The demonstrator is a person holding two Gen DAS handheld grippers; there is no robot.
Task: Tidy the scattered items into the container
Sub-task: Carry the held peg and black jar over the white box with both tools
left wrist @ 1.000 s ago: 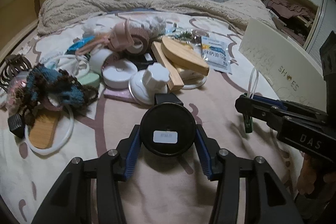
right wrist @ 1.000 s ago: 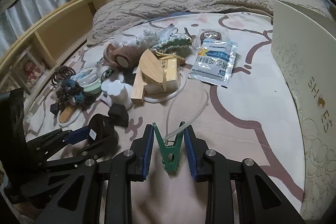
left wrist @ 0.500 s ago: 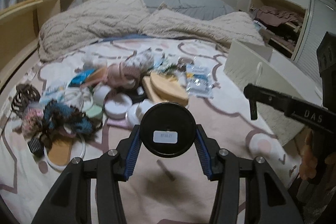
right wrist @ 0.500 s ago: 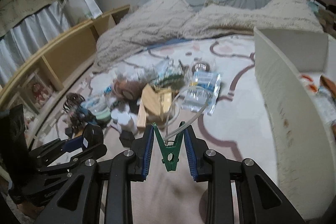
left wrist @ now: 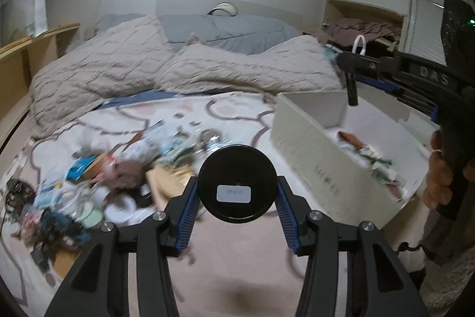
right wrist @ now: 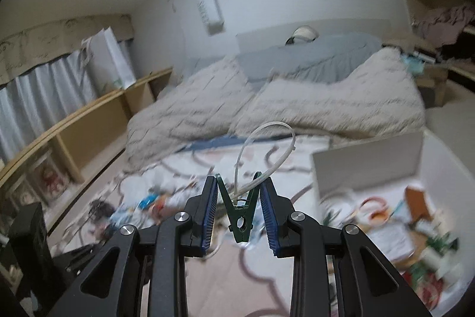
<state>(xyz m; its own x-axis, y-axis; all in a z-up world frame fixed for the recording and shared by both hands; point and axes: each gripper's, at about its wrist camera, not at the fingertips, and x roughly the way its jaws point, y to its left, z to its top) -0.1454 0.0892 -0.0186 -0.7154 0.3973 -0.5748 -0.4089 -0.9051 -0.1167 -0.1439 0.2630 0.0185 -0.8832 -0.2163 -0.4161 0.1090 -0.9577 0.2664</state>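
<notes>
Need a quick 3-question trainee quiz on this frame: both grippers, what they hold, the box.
1. True or false: the left gripper is empty.
2. What does the right gripper hold? A) green clothespin with a white loop B) wooden block C) blue scrunchie
3. Fill in: the white box on the bed already holds ____.

Key:
1. False; it is shut on a round black container.
2. A; the green clothespin.
3. Several items; blur hides what they are.
</notes>
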